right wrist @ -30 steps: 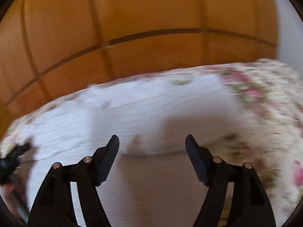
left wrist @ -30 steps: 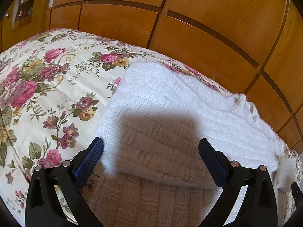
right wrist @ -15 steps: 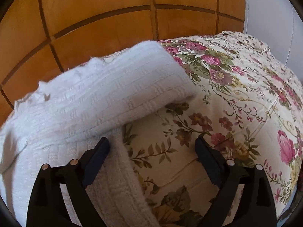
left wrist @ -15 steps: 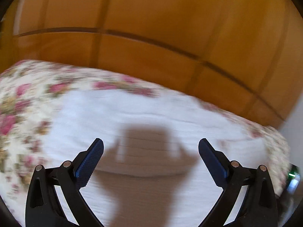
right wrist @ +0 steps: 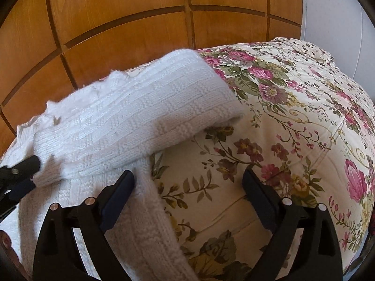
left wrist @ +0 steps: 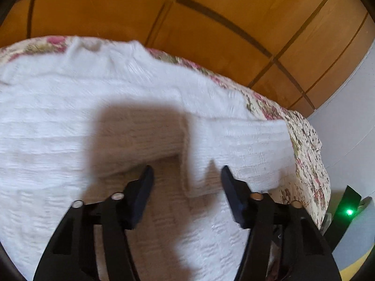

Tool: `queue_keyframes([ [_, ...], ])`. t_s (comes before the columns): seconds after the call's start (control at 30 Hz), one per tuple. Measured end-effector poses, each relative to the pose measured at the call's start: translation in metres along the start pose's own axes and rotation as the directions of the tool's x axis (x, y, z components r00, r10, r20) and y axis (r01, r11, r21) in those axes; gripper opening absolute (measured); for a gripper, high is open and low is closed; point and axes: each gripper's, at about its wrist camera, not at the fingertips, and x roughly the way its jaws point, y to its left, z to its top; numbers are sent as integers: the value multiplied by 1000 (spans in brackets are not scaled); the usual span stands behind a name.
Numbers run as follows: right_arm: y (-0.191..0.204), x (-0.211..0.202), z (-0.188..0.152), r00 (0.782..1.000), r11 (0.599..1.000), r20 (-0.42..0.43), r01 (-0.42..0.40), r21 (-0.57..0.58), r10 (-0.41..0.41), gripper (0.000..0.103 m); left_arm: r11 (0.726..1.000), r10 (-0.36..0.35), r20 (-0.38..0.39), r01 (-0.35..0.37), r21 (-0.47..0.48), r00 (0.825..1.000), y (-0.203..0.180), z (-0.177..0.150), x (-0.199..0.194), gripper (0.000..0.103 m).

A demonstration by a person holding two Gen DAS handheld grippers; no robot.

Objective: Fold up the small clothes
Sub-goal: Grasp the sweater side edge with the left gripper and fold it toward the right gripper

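A white knitted sweater (left wrist: pixel 58 128) lies on the floral bedspread (right wrist: pixel 293 121), with a sleeve (right wrist: pixel 145 119) folded across its body. My left gripper (left wrist: pixel 186 175) is partly open and hovers over the sleeve cuff (left wrist: pixel 201 178), which lies between its fingers; no grasp is visible. My right gripper (right wrist: pixel 188 178) is wide open and empty, over the sweater's side edge (right wrist: pixel 150 206) and the bedspread. The left gripper's tip (right wrist: pixel 25 166) shows at the left edge of the right wrist view, touching the cuff.
A wooden panelled wardrobe (left wrist: pixel 211 11) stands right behind the bed. A white wall (right wrist: pixel 339 11) is at the right. A dark device with a green light (left wrist: pixel 349 212) sits beyond the bed's edge.
My left gripper has swung right across the sweater toward the folded sleeve's cuff, and its jaws have narrowed. My right gripper moved a little and stays wide open.
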Motion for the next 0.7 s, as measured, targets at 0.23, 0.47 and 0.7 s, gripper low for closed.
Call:
queue_keyframes([
  [0.23,2,1,1,1000,1000,9,12,-9,-12,94,997,-26,-44,29,65,999,-22,-2,18,9],
  [0.47,1,1,0,1000,1000,14,8,-3,-8,94,994,-83,50,79,76,995,-32,17,-14,7],
  [0.7,1,2,0,1000,1000,15,11,-4,-10,94,991,-117,141,106,81,983,-25,42,-56,7],
])
